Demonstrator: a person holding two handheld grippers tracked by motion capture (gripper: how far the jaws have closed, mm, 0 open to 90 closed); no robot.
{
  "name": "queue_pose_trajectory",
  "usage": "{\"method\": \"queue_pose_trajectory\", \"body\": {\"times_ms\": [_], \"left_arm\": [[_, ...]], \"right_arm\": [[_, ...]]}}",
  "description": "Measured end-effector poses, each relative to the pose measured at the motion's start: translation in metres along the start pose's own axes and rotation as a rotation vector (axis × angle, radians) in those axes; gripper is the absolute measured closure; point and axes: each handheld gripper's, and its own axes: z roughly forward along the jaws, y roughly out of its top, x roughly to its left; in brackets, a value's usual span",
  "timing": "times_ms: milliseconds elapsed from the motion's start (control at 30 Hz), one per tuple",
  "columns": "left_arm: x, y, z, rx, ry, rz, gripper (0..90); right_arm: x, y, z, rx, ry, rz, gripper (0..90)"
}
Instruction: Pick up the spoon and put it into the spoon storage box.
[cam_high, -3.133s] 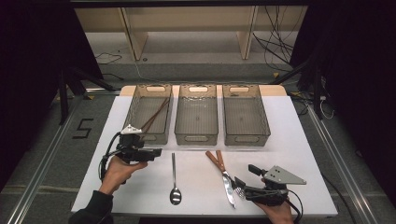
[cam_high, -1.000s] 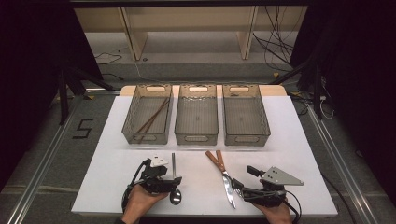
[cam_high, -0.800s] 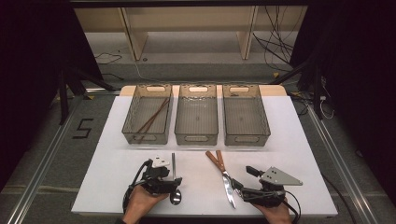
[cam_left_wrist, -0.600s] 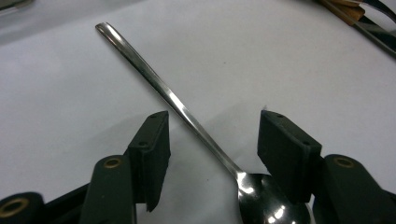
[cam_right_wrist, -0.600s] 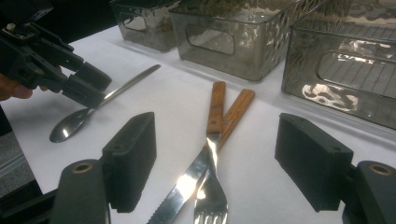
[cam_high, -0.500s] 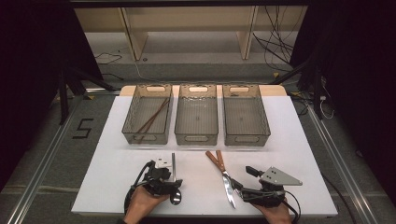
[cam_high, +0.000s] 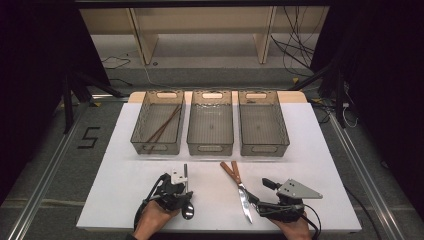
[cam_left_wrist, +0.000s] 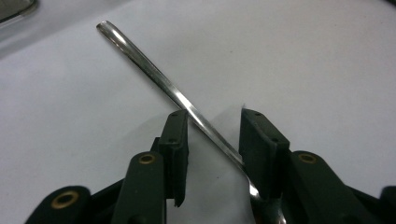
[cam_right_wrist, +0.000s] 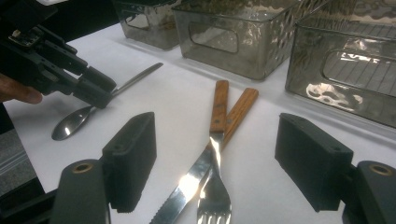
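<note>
Spoon (cam_left_wrist: 187, 100) handle lies between the closing left tongs (cam_left_wrist: 212, 140) — slantwise.

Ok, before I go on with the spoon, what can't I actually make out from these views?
- Spoon bowl: cut off by the bottom edge in the left gripper view; mostly under the left gripper in the high view. Its jaws have just been closing, handle between them; pad contact unclear.
- Fork tines and knife tip: cut off by the bottom edge in the right gripper view.
- Left bin contents: thin brown sticks, too small to identify.
</note>
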Motion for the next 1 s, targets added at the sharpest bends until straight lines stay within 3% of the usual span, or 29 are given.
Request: {"method": "queue_pose_trajectory", "body": {"times_ms": [167,567,733,1000], "left_arm": [[-0.003,-0.0008,0.0003,-0.011,0.006,0.011,67.7],[0.0013,-0.0014,0.0003,-0.024,-0.028,0.007,74.7],[-0.0042,0.0006,0.0,-0.008,0.015,0.033,74.1],[0.0042,0.0014,-0.0032,0.016,-0.012,-0.003,75.5]], "right_arm": [[0.0001,-0.0001,0.0002,0.001,0.001,0.0,29.8],[-0.0002,-0.0003,0.0008,0.002,0.001,0.001,29.8],[-0.0007,-0.0004,-0.0007,-0.003,-0.001,0.002,29.8],[-0.0011,-0.0003,-0.0023,-0.005,-0.002,0.004,29.9]]}}
